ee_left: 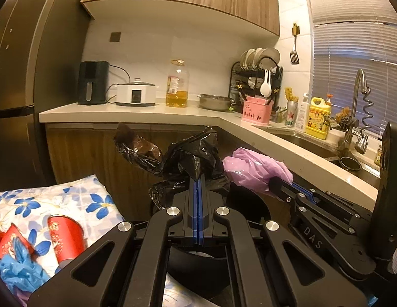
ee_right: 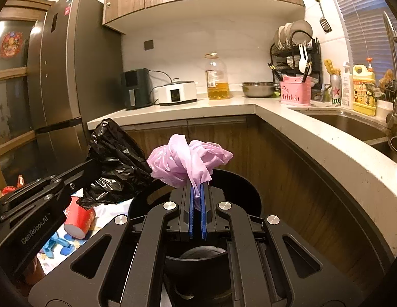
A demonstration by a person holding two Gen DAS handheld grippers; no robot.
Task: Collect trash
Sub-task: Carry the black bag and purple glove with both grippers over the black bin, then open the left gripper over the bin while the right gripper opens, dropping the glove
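- Holding two crumpled bags above floor level, one per gripper, we face the kitchen corner.
- Left gripper [ee_left: 198, 179]: fingers [ee_left: 192, 197] pressed together, clamped on a black bag [ee_left: 193, 158]. The bag bunches up over the fingertips, and one flap sticks out to the left.
- Right gripper [ee_right: 197, 189]: fingers [ee_right: 191, 212] nearly together, clamped on a pink bag [ee_right: 188, 161]. A thin strip of pink film runs down between the blue pads, and the bulk balloons above the tips.
- The two bags sit just beside each other, black on the left and pink on the right; we cannot tell if they touch.
- A dark round bin [ee_right: 239, 186] stands directly behind and below the pink bag, against the wooden cabinet front. Its opening shows to the right of the fingers.
- To the left lies a floral cloth [ee_left: 70, 199] with more litter on it: a red cup [ee_left: 66, 238] on its side, a red packet [ee_left: 12, 243] and blue plastic [ee_left: 19, 271].
- Behind, the desk [ee_left: 147, 113] carries an oil bottle [ee_left: 176, 84], a steel bowl [ee_left: 215, 101], a white cooker [ee_left: 135, 94], a dark appliance [ee_left: 92, 81], a dish rack [ee_left: 257, 76] and a pink caddy [ee_left: 257, 112].
- A sink [ee_right: 346, 125] is set into the desk at the right, and a fridge [ee_right: 60, 76] stands at the left.
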